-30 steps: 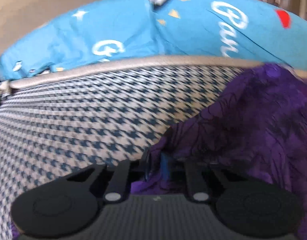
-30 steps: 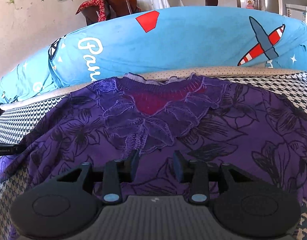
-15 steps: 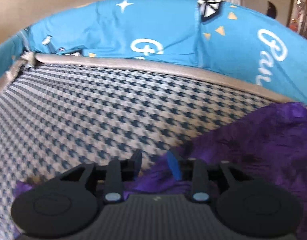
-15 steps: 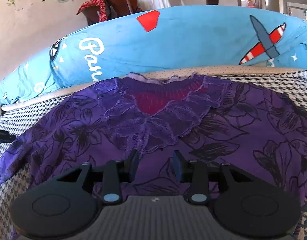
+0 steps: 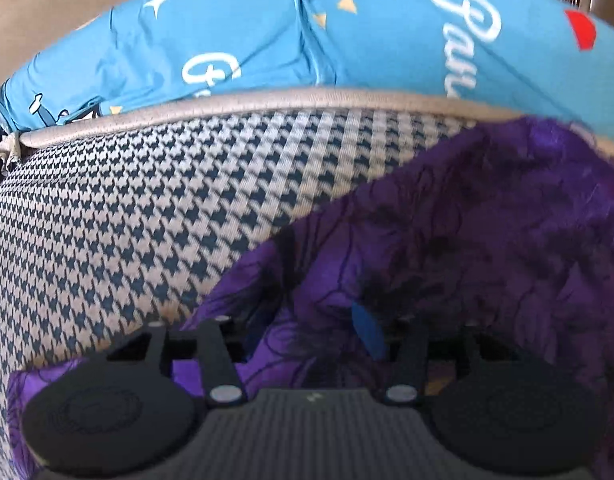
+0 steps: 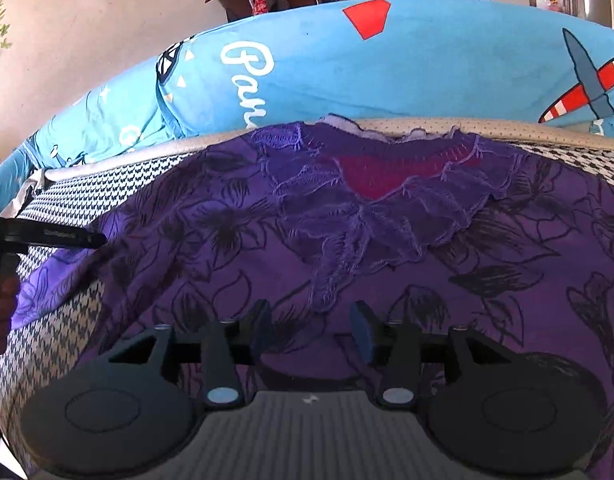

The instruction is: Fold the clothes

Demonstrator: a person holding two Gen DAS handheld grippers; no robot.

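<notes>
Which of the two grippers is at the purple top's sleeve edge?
The left gripper, its fingers opening over the purple top beside bare checked cover; the right gripper faces the neckline.

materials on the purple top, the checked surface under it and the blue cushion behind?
Purple top: thin woven or jersey cloth, matte, crinkling into fine folds; lace-like trim at the neckline.
Checked surface: coarse woven upholstery, visible houndstooth weave, beige piped edge.
Blue cushion: smooth printed cotton-like cover, matte, soft creases.
</notes>
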